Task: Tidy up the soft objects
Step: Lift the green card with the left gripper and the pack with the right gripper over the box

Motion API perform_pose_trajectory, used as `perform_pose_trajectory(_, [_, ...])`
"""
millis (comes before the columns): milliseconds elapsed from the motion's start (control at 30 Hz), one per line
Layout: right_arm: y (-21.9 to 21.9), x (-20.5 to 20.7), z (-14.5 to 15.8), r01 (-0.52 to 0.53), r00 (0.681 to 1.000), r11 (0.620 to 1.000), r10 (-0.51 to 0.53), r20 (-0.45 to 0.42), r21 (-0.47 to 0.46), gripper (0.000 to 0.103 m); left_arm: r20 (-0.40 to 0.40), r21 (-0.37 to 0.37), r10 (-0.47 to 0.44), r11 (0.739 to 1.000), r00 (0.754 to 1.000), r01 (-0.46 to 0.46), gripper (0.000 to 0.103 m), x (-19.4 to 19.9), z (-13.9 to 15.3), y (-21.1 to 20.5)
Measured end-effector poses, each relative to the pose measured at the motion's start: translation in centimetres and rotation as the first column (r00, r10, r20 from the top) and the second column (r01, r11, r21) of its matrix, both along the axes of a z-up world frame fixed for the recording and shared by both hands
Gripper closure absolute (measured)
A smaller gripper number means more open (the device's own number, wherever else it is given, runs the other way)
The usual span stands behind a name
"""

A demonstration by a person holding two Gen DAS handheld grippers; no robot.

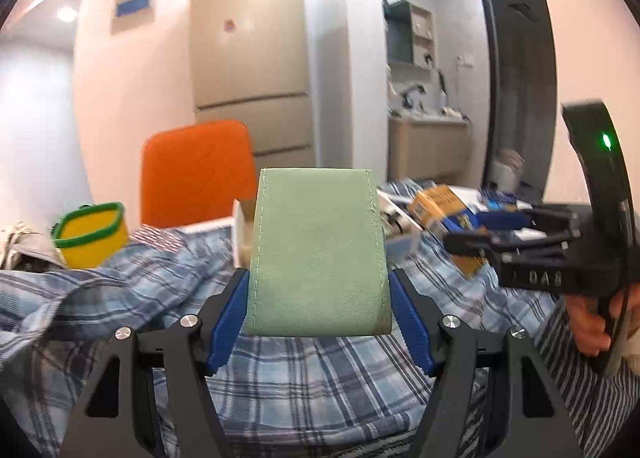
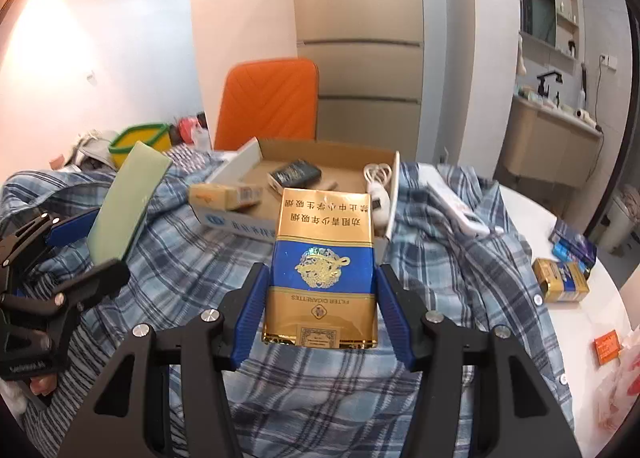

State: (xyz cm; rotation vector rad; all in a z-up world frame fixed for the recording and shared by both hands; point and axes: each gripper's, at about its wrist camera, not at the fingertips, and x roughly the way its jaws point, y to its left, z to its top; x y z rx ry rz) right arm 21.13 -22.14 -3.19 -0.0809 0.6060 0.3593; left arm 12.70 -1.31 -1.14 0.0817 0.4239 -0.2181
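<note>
The green suede pouch is pinched at its lower sides in the left gripper, held upright over the plaid shirt covering the table. It looks light and floppy, so gripping low near the stitched edges seems wise. The right gripper clamps a stiffer cigarette pack before the open cardboard box.

This is a lived-in home. A tall beige fridge stands against the wall behind an orange chair, a washbasin counter with a black tap fills the right-hand alcove, and a plaid shirt sprawls over the white table.
</note>
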Motion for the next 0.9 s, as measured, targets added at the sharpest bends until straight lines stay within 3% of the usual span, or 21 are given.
perform_pose_trajectory(133, [0.4, -0.9, 0.5, -0.002, 0.998, 1.0, 0.003, 0.062, -0.016, 0.049, 0.055, -0.016, 0.04, 0.999, 0.998, -0.039, 0.032, -1.0, 2.1, -0.5])
perform_pose_trajectory(233, [0.4, -1.4, 1.6, 0.033, 0.993, 0.999, -0.03, 0.111, -0.019, 0.049, 0.076, -0.07, 0.042, 0.997, 0.996, -0.037, 0.032, -0.9, 4.5, -0.6])
perform_pose_trajectory(467, [0.5, -0.6, 4.5, 0.05, 0.989, 0.998, -0.046, 0.143, -0.025, 0.049, 0.168, -0.075, 0.043, 0.997, 0.985, -0.031, 0.032, 1.2, 9.9, -1.6])
perform_pose_trajectory(700, [-0.4, 4.0, 9.6, 0.109, 0.978, 0.993, -0.114, 0.173, 0.04, 0.049, 0.194, -0.105, 0.114, 0.99, 0.974, -0.095, 0.032, 6.3, 13.2, -2.3])
perform_pose_trajectory(900, [-0.7, 8.2, 12.9, 0.11, 0.978, 0.99, -0.123, 0.171, 0.088, 0.049, 0.202, -0.075, 0.112, 0.992, 0.973, -0.099, 0.032, 10.9, 15.0, -3.6])
